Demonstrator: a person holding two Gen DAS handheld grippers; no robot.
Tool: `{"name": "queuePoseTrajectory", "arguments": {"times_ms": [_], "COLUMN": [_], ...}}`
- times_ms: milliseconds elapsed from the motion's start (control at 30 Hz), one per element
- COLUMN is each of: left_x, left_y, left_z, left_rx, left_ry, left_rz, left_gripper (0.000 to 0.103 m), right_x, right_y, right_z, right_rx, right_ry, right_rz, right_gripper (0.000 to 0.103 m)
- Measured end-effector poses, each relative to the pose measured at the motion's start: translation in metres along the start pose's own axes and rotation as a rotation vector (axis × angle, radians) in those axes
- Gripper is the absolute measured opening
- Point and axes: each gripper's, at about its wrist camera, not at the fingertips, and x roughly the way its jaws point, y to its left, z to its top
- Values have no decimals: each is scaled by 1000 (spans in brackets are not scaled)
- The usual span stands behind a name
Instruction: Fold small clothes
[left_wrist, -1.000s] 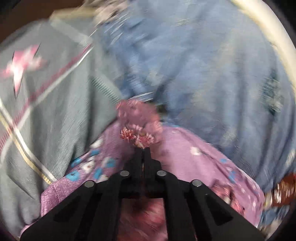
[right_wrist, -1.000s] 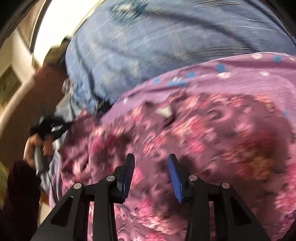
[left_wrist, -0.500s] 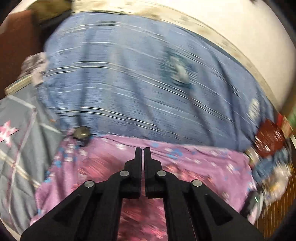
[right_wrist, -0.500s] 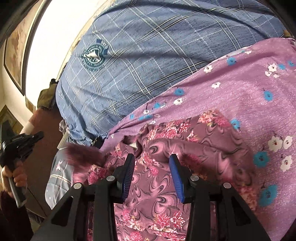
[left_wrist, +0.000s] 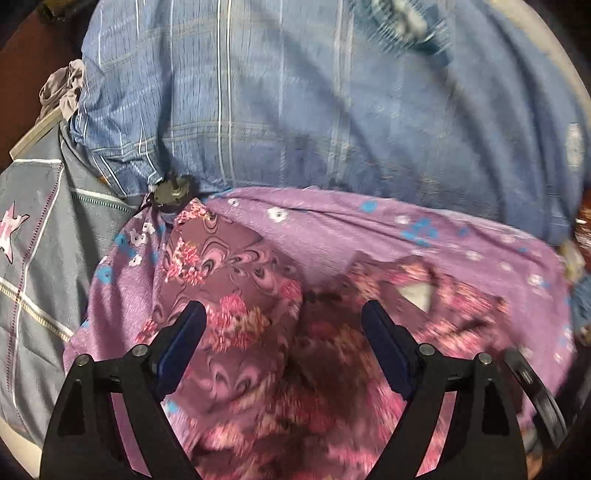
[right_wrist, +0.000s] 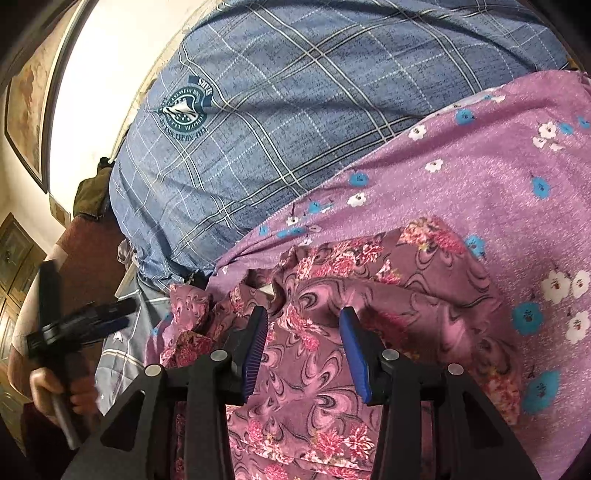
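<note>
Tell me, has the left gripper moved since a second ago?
Yes. In the right wrist view the left gripper now sits nearer the floral garment and the blue checked pillow than before, and its fingers are opening, clear of the cloth.

Only legible print: teal round crest (right_wrist: 183, 108) on the blue plaid woven cloth (right_wrist: 295, 92), seen upside down in the right wrist view. Banner on it reads "STARS"; ring lettering around the crest is too small to make out. Left wrist view: crest blurred, nothing readable.
</note>
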Motion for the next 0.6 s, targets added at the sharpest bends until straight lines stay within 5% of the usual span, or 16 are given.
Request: {"name": "queuePoseTrajectory", "arguments": {"times_ms": [200,233,267,333,400,600], "left_x": [82,93,103,112,102,30], "left_y": [-34,-33,-31,-23,-14,19], "left_z": [17,12,10,6,7,5], "left_rx": [94,108,114,95,82,61], "left_ry": [161,186,210,240,194,32], "left_rz": [184,212,228,196,155,50], "left_gripper": [86,77,53,25,5,4], "right_x": [7,8,9,13,16,18], "right_y": [2,1,0,-1,0,15], "right_z": [-1,-1,0,1,0,-5], "right_rx": [-19,-17,-12,-1,-10,-74], "right_ry": [11,14,17,25,33,35], "right_rz": [-18,-20,-22,-17,-17,-14], "right_gripper": [43,43,43,43,43,43]}}
